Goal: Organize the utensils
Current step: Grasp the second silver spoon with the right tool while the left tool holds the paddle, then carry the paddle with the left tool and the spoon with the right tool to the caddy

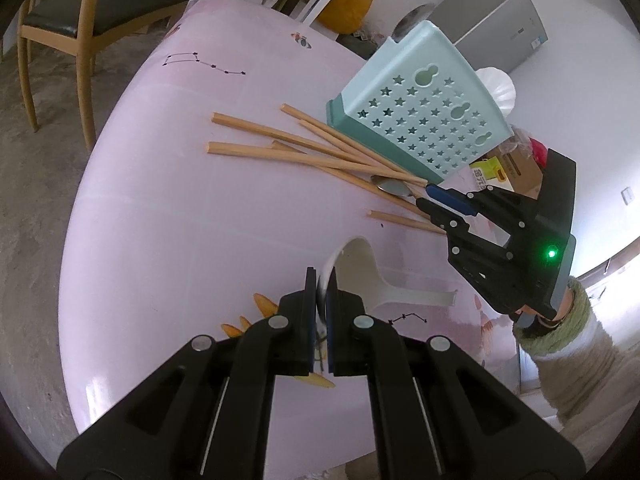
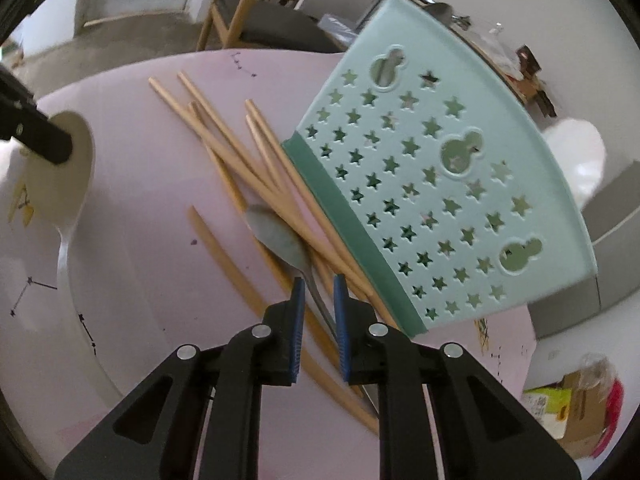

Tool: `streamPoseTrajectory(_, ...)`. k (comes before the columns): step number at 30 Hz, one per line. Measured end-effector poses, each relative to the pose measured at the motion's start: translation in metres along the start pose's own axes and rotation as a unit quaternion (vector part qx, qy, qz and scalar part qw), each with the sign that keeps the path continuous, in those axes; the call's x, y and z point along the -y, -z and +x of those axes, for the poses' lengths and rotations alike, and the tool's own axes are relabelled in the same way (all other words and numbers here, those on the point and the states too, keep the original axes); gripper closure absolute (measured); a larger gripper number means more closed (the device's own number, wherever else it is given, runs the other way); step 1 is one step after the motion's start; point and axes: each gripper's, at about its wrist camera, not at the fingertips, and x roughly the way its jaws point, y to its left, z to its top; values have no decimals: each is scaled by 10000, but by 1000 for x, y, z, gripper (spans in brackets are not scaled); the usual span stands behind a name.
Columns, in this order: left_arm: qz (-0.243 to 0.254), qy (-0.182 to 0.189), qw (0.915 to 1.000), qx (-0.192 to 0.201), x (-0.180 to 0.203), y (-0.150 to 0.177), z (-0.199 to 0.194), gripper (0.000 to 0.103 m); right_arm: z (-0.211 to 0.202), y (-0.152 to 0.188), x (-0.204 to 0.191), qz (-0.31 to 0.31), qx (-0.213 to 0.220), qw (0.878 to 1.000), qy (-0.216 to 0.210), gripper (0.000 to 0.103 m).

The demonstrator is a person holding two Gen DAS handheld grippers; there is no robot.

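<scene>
The round table under a pale pink printed cloth (image 1: 168, 216) carried all the utensils. The left gripper (image 1: 320, 280) was clamped on the rim of the white ceramic soup spoon (image 1: 360, 276), whose bowl stood tipped on edge and whose handle ran along the cloth toward the table's near edge. The right gripper (image 2: 318, 292) had its blue-padded jaws drawn close together on either side of the thin handle of the grey metal spoon (image 2: 280, 236); whether the pads actually pressed on that handle could not be told. The metal spoon lay flat, its bowl partly beneath the loose pile of tan wooden chopsticks (image 2: 224, 148), which were scattered crosswise toward the middle of the table. The pale mint plastic utensil holder with star-shaped holes and a darker green base band (image 2: 440, 184) lay tipped on its side just beside the pile, with several chopstick ends touching or running under its base band. One chopstick lay apart from the rest, nearer the soup spoon. A wooden chair with a dark seat (image 1: 76, 12) stood beyond the table's far edge.
</scene>
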Motion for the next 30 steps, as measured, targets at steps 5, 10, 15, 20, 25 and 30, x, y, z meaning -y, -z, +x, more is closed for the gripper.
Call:
streamPoseTrajectory(5,-80,25,10000,-4,-7,1,1,100,4,-9,-6,-301,-43,9995,89,91)
streamPoseTrajectory(10,-61,84,9999,-14,-10,1,1,100,9,-14,-15,-623,-170,9977,188,93)
streamPoseTrajectory(15,-96,130,9999,-29,-13,1,1,100,13,-15,-31,-923,-185,9949,351,95)
streamPoseTrajectory(20,-111,153,9998,7,-14,3,0,100,13,-17,-33,-842,-178,9954,423,98)
streamPoseTrajectory(25,-112,135,9998,41,-15,4,-2,100,0,-14,-37,-682,-5,9964,505,101)
streamPoseTrajectory(30,-121,78,9998,127,-14,4,-5,100,-20,-11,-38,-638,170,9960,596,101)
